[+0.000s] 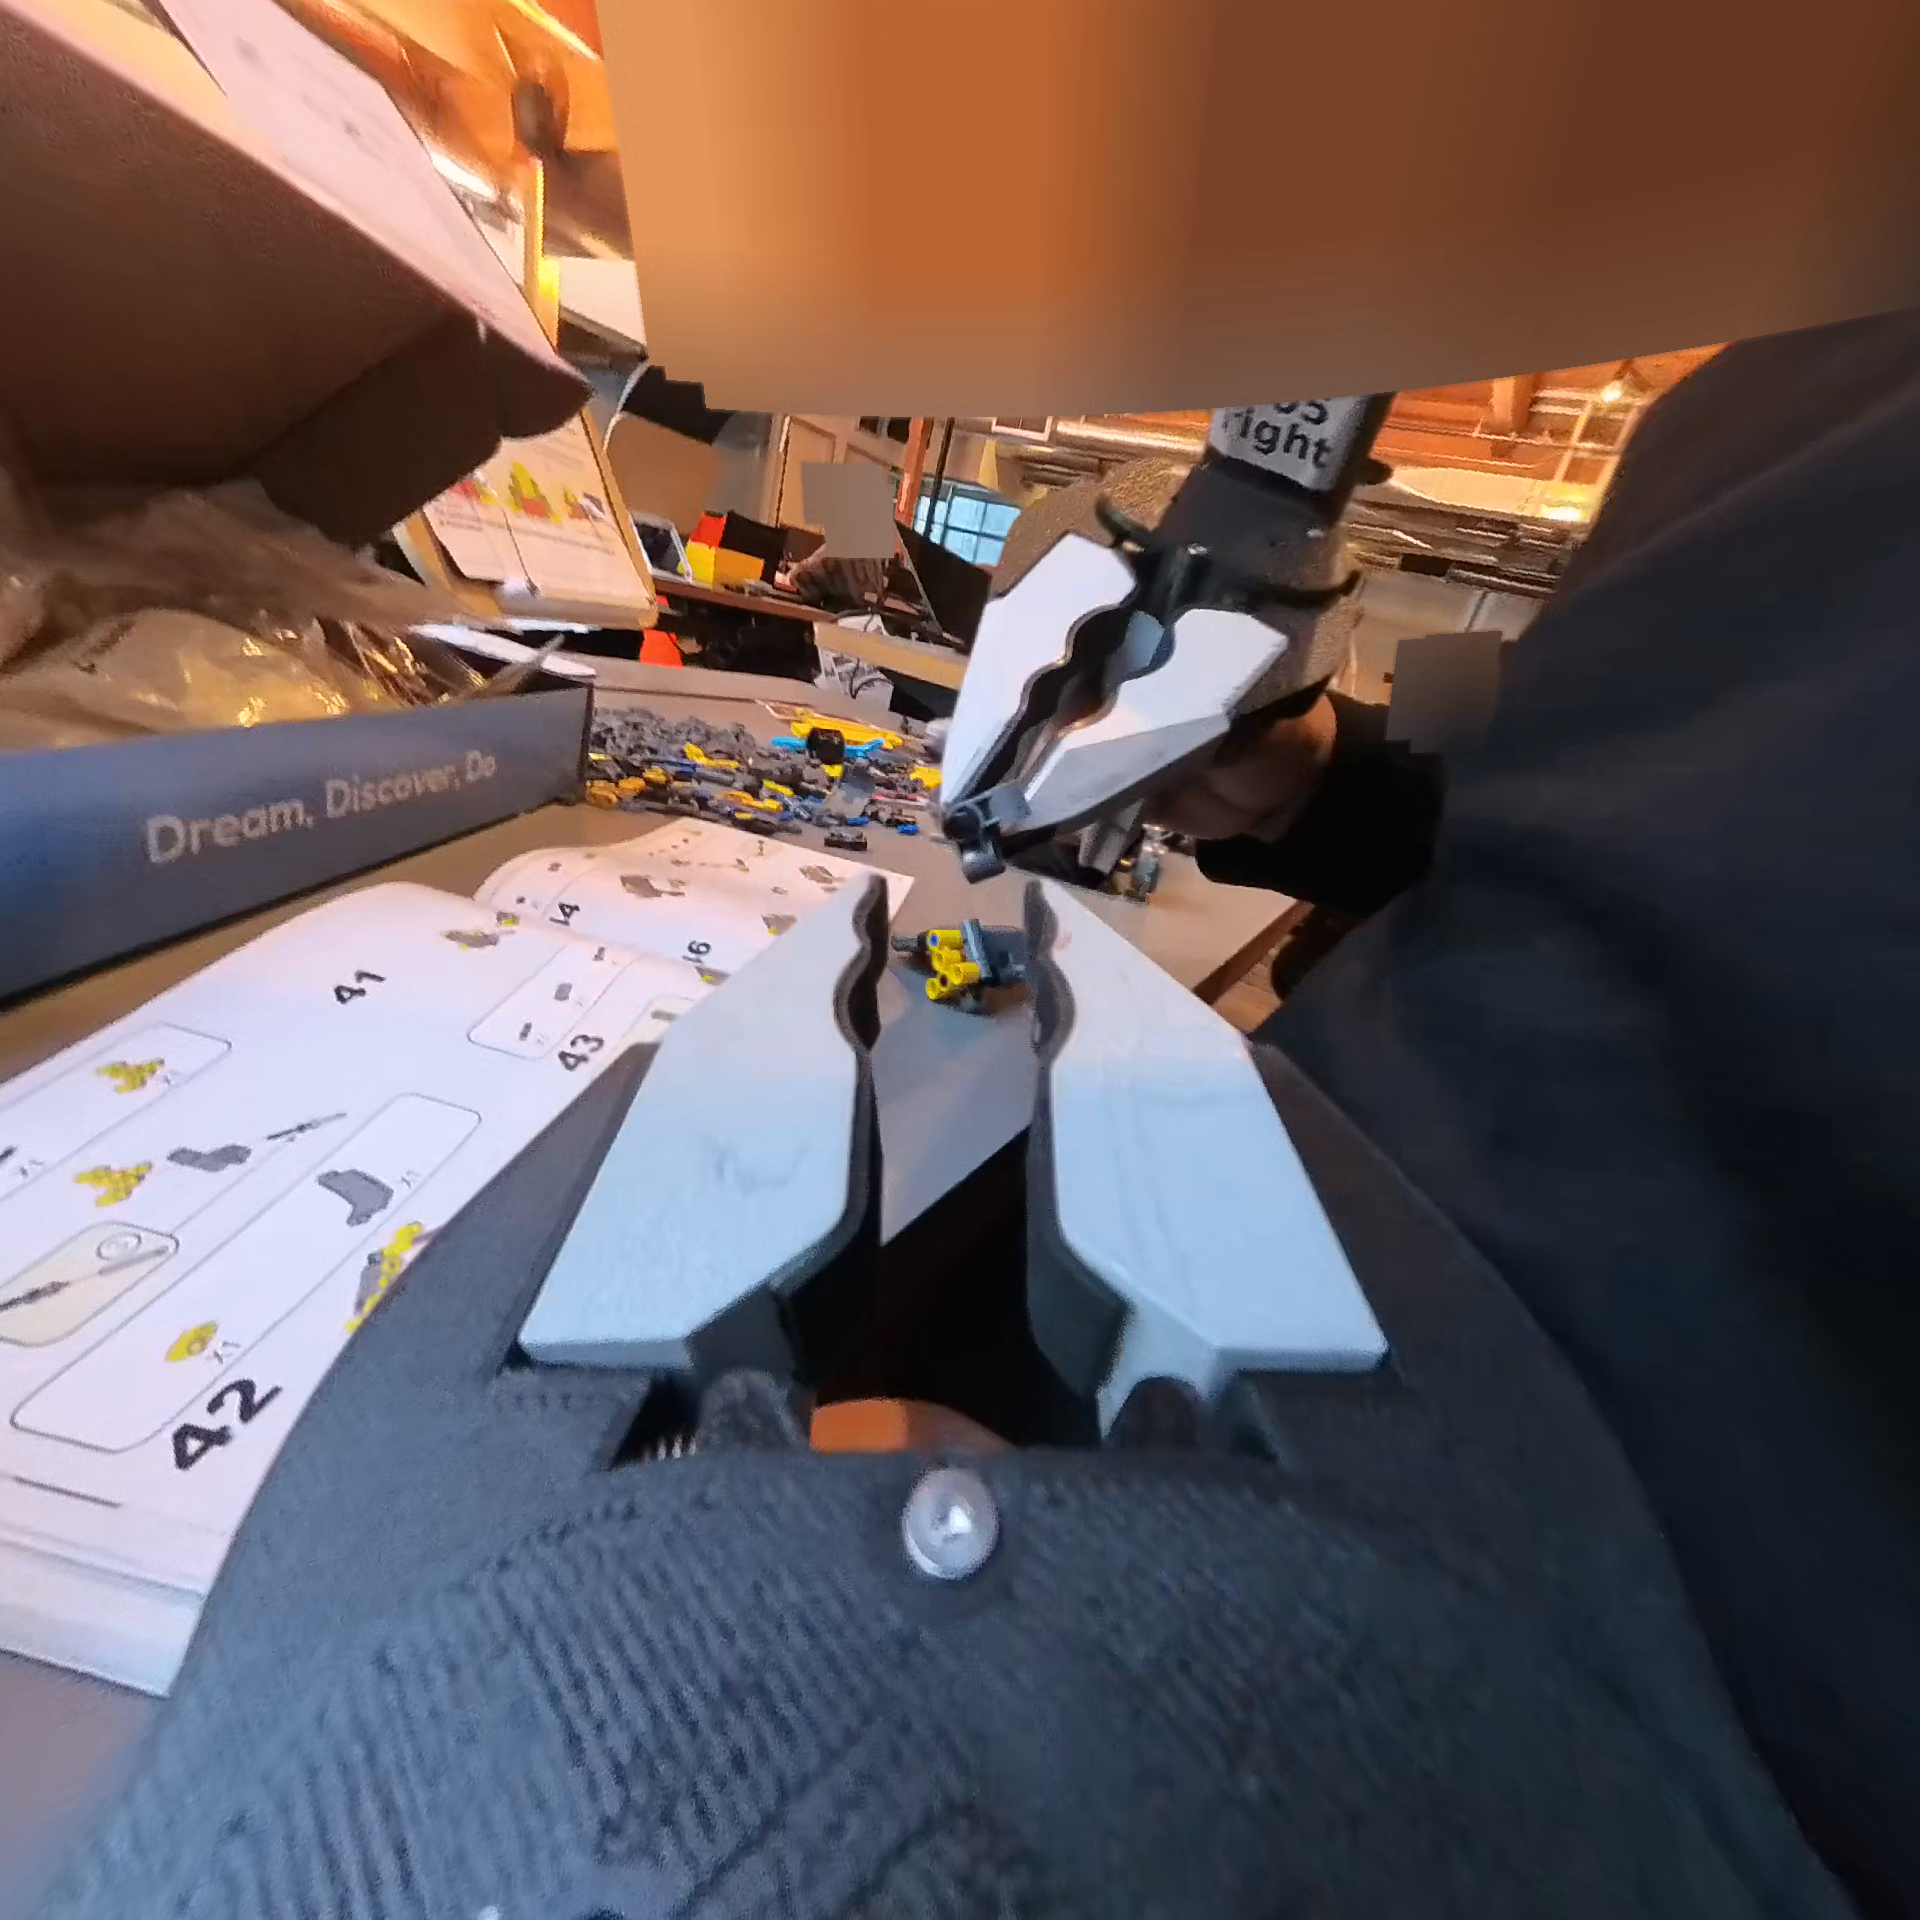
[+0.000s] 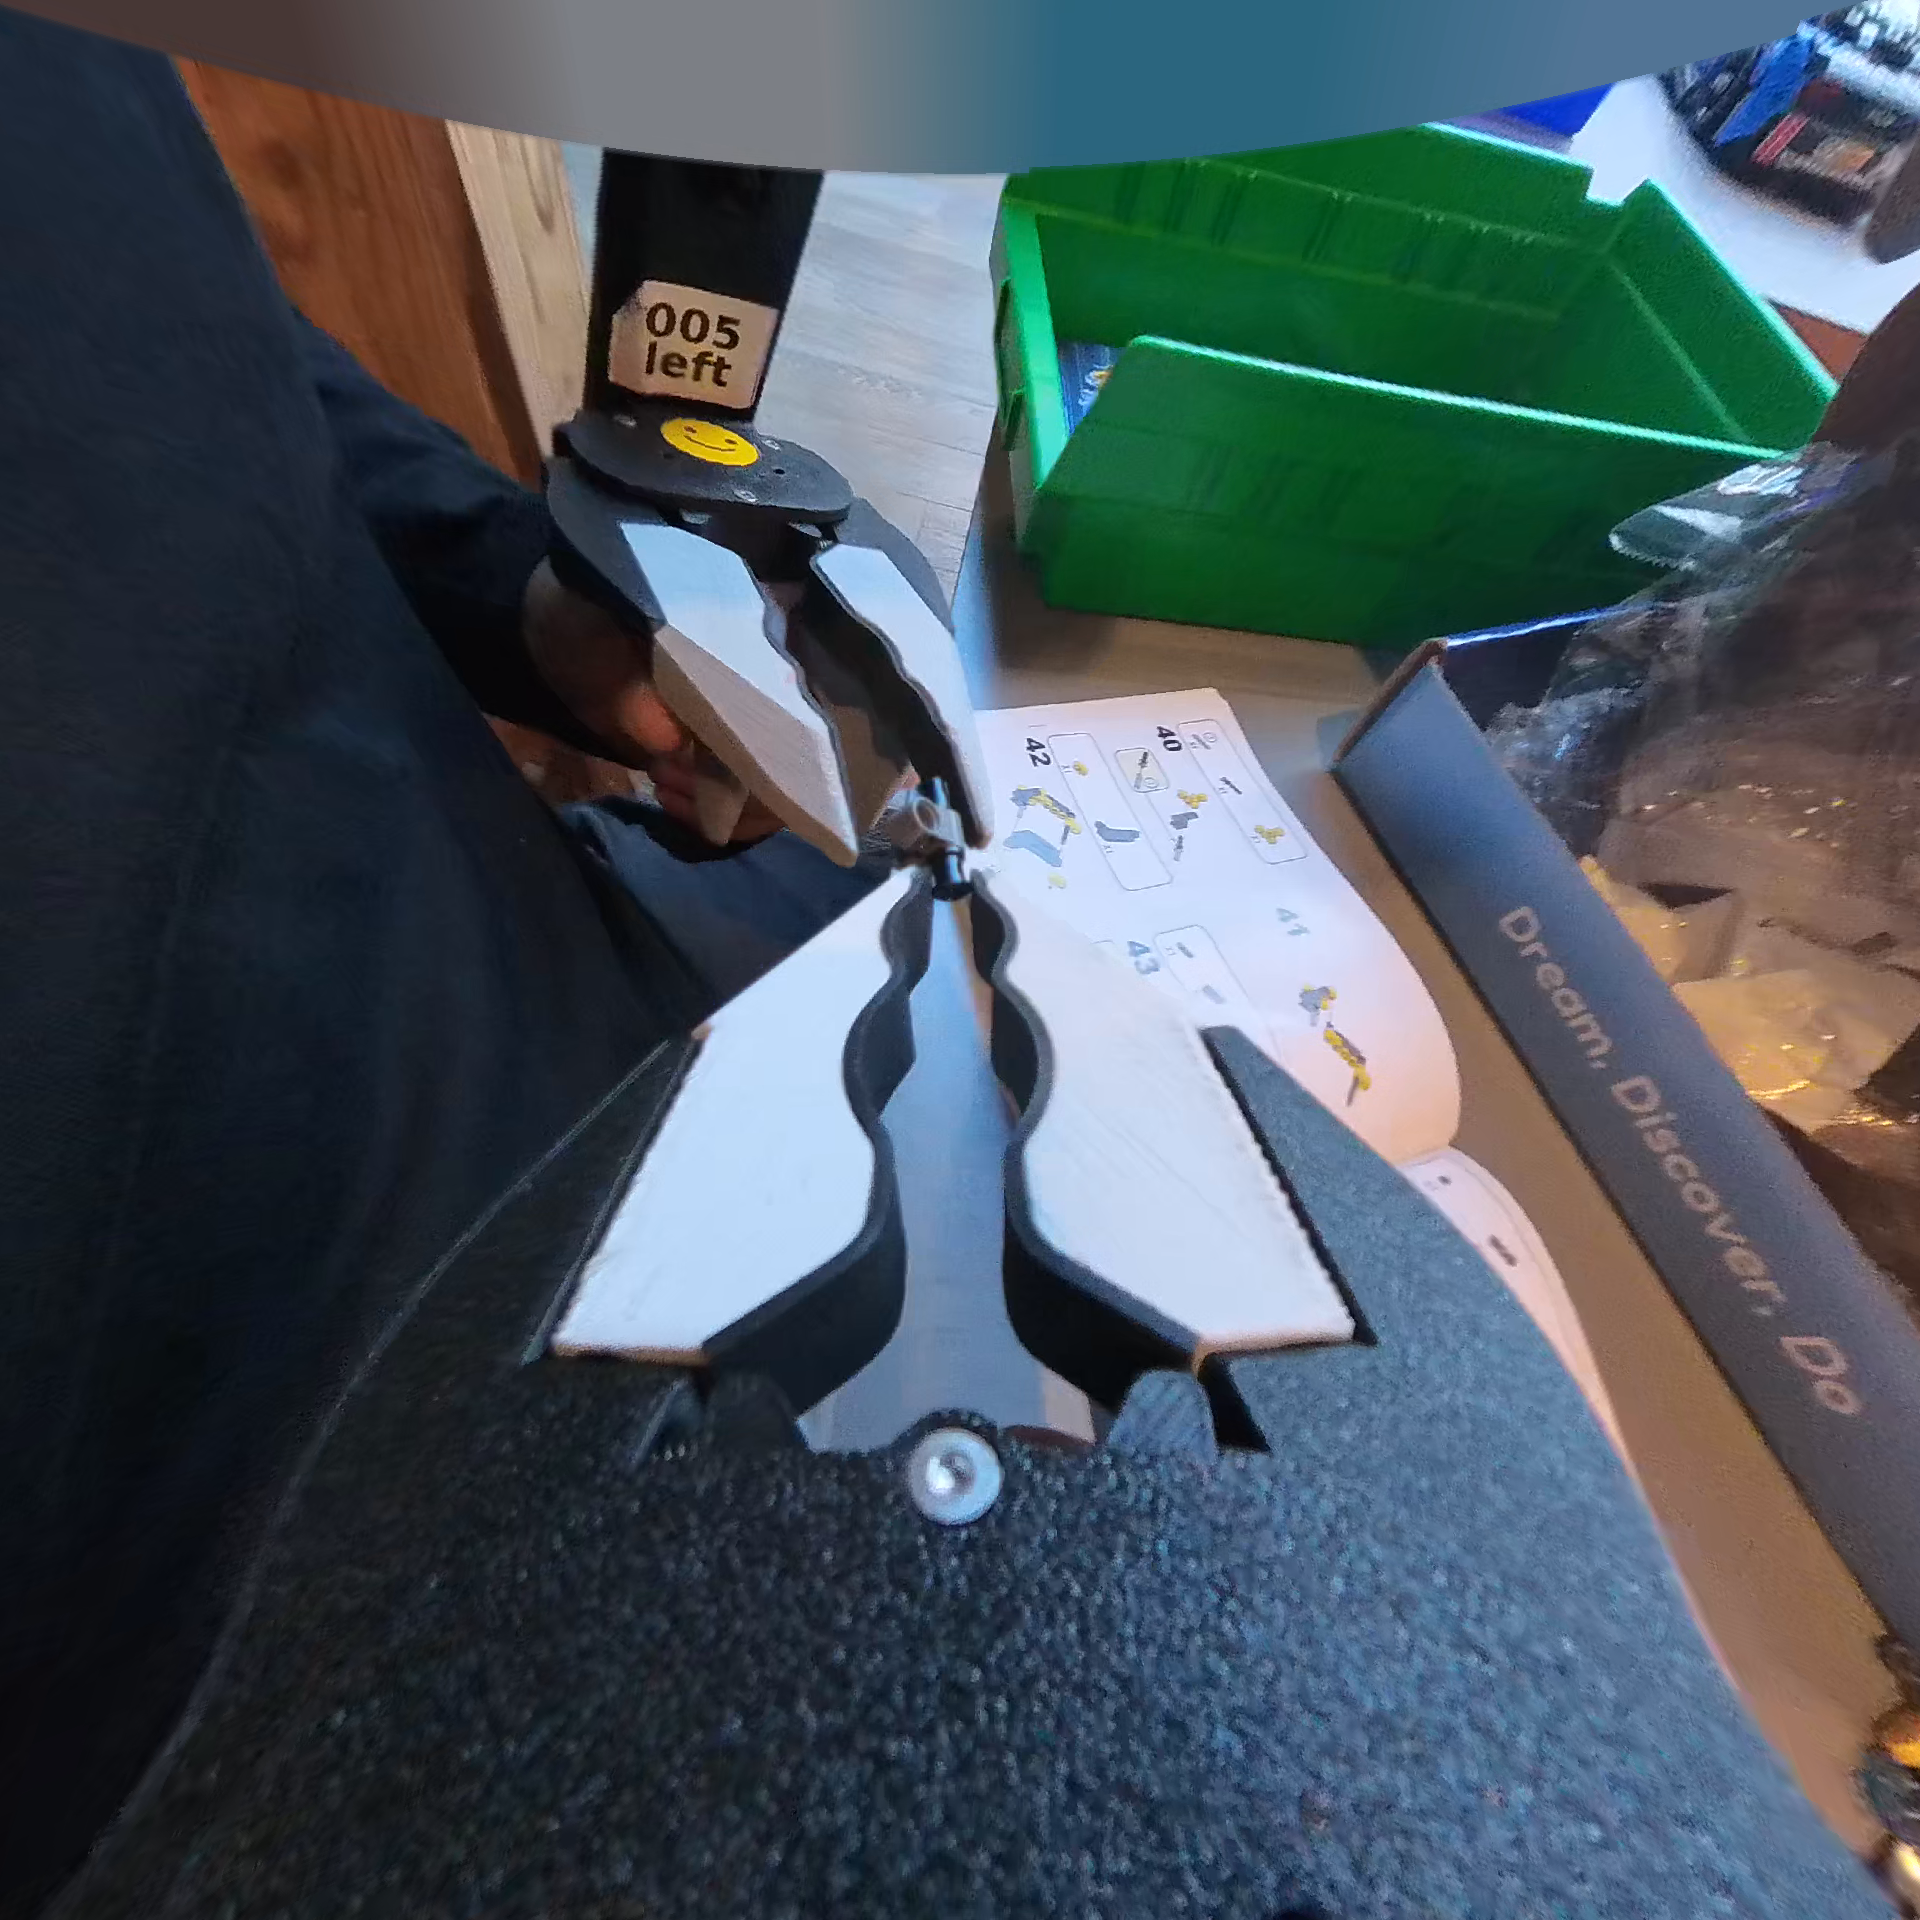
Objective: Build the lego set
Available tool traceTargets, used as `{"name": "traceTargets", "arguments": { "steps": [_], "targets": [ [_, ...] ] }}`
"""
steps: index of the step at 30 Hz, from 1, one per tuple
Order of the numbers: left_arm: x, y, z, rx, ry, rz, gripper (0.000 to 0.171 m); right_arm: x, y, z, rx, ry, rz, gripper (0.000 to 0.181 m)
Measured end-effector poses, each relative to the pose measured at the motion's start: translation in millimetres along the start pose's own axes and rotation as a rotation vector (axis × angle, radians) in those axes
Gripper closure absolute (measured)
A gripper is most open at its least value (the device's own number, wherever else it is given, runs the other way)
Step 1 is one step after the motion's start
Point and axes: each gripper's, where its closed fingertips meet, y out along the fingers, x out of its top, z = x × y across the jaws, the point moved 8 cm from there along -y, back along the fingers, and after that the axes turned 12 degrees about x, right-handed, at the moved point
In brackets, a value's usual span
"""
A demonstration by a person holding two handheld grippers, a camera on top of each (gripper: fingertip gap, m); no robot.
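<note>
My left gripper point(image 1: 958, 914) is shut on a small yellow and dark grey brick assembly point(image 1: 961, 961), held between its fingertips just above the grey table point(image 1: 1174, 925). My right gripper point(image 1: 971, 831) comes in from the upper right, shut on a small black connector piece point(image 1: 979, 840), with its tip just above and behind the assembly. In the right wrist view my right gripper point(image 2: 948, 883) pinches the black piece point(image 2: 945, 875) right below the left gripper point(image 2: 914, 842), which holds a grey part point(image 2: 920, 819) of the assembly.
An open instruction booklet point(image 1: 312, 1091) lies on the table to the left, beside a dark grey box point(image 1: 260, 821) holding plastic bags point(image 1: 156, 644). Several loose bricks point(image 1: 727, 769) lie farther back. A green bin point(image 2: 1351, 416) stands beyond the booklet point(image 2: 1195, 862). A person's dark sleeve point(image 1: 1662, 935) fills the right. Left and right tips are no more than a few centimetres apart.
</note>
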Motion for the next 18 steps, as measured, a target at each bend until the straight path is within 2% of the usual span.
{"name": "traceTargets", "arguments": {
  "steps": [8, 14, 18],
  "targets": [
    [-3.2, 4.1, -3.5, -0.024, -0.040, 0.036, 0.148, -0.1, 6.5, 7.4, -0.040, -0.129, 0.037, 0.175],
    [-3.5, 4.6, -5.5, -0.036, -0.049, 0.040, 0.160, -1.6, 8.2, 8.8, -0.054, -0.123, 0.038, 0.175],
    [-3.7, 6.6, -4.6, -0.026, -0.091, 0.056, 0.146, -4.5, 8.9, 4.6, -0.126, -0.076, 0.022, 0.175]
  ]
}}
